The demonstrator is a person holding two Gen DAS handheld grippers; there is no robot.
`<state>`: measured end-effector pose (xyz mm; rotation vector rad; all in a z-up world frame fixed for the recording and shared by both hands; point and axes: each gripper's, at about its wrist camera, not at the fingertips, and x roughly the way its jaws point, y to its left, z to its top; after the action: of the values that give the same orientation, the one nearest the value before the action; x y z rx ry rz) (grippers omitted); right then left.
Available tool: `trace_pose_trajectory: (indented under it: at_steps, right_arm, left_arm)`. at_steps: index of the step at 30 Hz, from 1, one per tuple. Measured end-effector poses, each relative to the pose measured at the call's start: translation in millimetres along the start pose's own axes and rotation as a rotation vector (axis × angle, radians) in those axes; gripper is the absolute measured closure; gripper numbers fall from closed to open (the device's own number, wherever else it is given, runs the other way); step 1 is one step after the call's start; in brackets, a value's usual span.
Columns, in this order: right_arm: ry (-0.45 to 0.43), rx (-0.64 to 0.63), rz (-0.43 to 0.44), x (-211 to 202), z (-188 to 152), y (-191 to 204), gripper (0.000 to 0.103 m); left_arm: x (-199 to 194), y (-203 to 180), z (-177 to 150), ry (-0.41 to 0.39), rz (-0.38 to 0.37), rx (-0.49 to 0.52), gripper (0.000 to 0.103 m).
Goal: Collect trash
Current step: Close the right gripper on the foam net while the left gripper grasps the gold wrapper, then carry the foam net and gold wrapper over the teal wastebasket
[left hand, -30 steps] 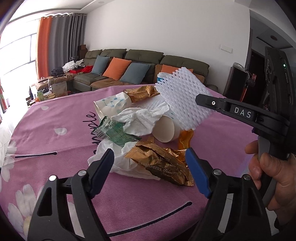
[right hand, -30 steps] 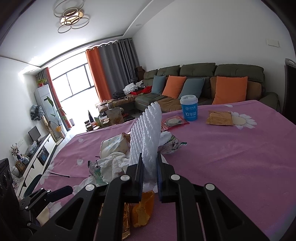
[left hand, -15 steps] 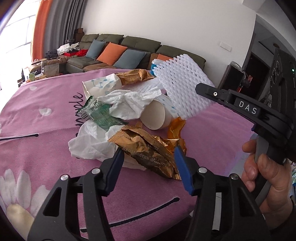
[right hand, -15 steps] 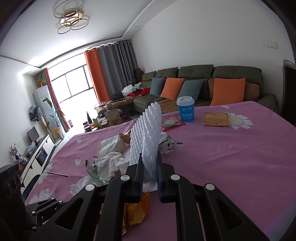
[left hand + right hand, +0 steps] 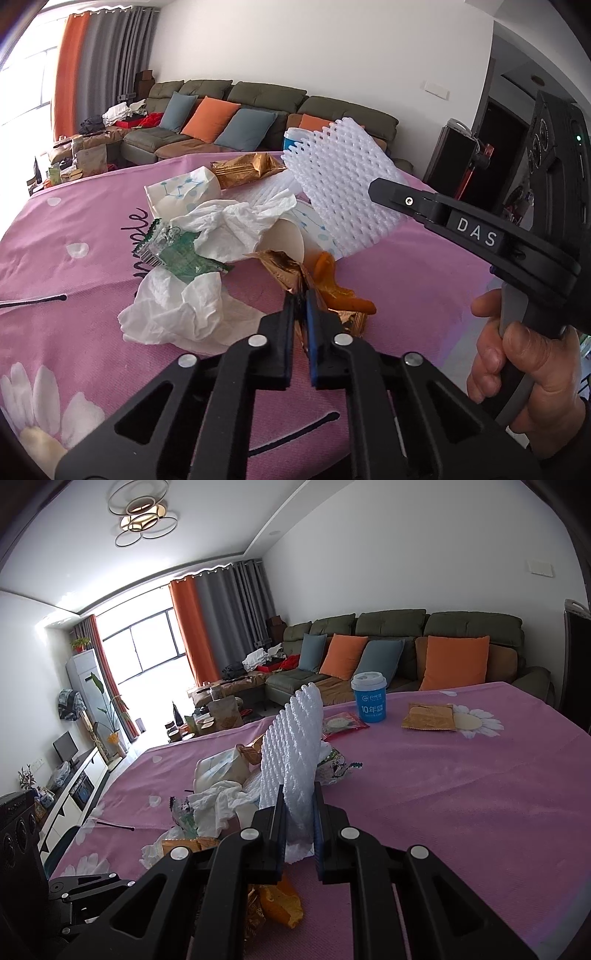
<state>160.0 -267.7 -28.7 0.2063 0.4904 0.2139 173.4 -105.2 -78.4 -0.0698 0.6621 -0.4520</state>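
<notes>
A heap of trash lies on the pink tablecloth (image 5: 74, 229). My left gripper (image 5: 301, 295) is closing onto a crumpled gold wrapper (image 5: 282, 264) at the heap's near edge, and its pads press the foil. An orange peel (image 5: 332, 284) lies just right of it. My right gripper (image 5: 298, 801) is shut on a white foam net (image 5: 291, 749), held upright above the heap; the net (image 5: 340, 184) also shows in the left wrist view. In the heap are white tissues (image 5: 177, 306), a tipped paper cup (image 5: 284, 240) and a green wrapper (image 5: 173, 251).
A blue lidded cup (image 5: 369, 698), a brown packet (image 5: 428, 716) and a red packet (image 5: 343, 723) sit farther back on the table. A crushed cup (image 5: 181, 188) and a second gold wrapper (image 5: 247, 168) lie behind the heap. A sofa stands beyond the table.
The left gripper came forward and down to the gold wrapper, and its wide-open jaws shut on it. The right gripper kept still with the foam net.
</notes>
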Motion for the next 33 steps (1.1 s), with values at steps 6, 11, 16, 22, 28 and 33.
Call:
trace_pose_trajectory:
  at_steps: [6,11,16,22,28,33]
  right_arm:
    - [-0.01,-0.009,0.006,-3,2,2,0.093]
    - [-0.035,-0.024,0.022,-9,9,9,0.093]
    - [-0.049,-0.048,0.071,-11,15,27,0.093]
    - [-0.05,-0.089,0.164,-10,18,63,0.093]
    - [-0.018,-0.151,0.281,0,14,111,0.093]
    - [0.031,-0.199,0.407,13,9,159,0.093]
  left_arm:
    - [-14,-1,2,-0.043,-0.029,0.004,0.102]
    - [-44,4,7,-0.116,-0.028,-0.004,0.102]
    - [-77,15,12,-0.208,0.048,0.0,0.102]
    - [-123,50,11,-0.292,0.205,-0.045,0.102]
    - [-170,94,0,-0.33,0.367,-0.105,0.102]
    - [-211,126,-15,-0.346,0.509,-0.142,0.102]
